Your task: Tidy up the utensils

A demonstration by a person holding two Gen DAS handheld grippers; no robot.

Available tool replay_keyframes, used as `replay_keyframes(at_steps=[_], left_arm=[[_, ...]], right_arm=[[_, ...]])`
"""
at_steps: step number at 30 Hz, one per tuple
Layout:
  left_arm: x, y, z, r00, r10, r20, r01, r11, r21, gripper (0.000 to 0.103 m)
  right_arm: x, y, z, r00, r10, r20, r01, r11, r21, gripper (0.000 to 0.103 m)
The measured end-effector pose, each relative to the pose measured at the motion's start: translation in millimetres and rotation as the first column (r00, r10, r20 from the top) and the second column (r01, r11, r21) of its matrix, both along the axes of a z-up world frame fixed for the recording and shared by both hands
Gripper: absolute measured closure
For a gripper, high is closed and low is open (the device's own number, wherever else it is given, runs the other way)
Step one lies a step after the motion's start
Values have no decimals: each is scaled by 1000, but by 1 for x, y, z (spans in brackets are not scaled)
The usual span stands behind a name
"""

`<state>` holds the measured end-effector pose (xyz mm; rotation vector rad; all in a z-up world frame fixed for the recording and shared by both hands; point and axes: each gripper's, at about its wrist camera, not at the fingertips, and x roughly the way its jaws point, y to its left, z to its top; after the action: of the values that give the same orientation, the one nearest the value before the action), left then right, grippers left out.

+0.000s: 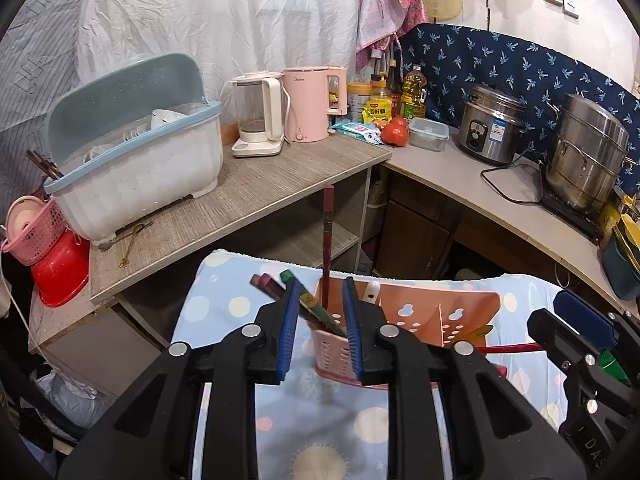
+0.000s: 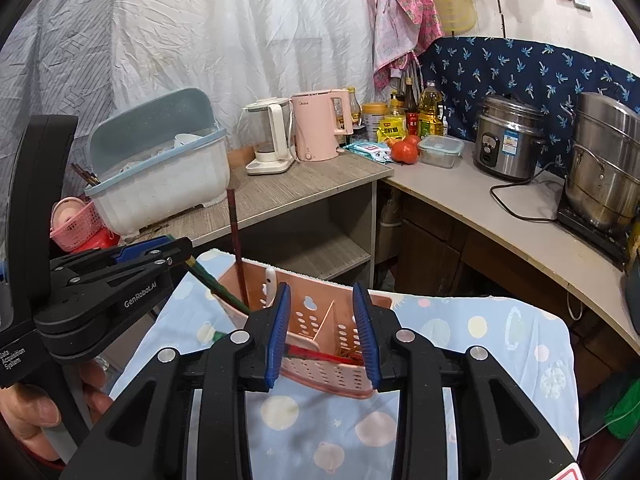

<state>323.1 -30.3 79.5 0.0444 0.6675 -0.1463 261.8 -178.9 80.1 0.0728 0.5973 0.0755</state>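
Observation:
A pink slotted utensil holder stands on a blue spotted cloth. In its left compartment one dark red chopstick stands upright. Green and maroon chopsticks lean to the left, and a white spoon handle pokes up beside them. My left gripper is open just in front of that compartment, the leaning chopsticks showing in its gap without being pinched. My right gripper is open before the right compartment, where a red utensil lies.
Behind the cloth runs a wooden shelf desk with a white dish rack, two kettles and a pink basket. A rice cooker and steel pot stand on the right counter. A hand holds the left gripper.

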Motion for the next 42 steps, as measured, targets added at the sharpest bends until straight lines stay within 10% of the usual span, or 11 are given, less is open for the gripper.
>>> replay_keyframes(at_steps=[15,42], left_arm=[[-72,12,12,999,18,45,-19,1000,8,62],[-192,11,-61,997,65,-37,-63,997,49,14]], right_arm=[[-64,11,9,1000,4,10,-4,1000,3,57],[-174,4,-62,988,-128,-86,126,992,-27,19]])
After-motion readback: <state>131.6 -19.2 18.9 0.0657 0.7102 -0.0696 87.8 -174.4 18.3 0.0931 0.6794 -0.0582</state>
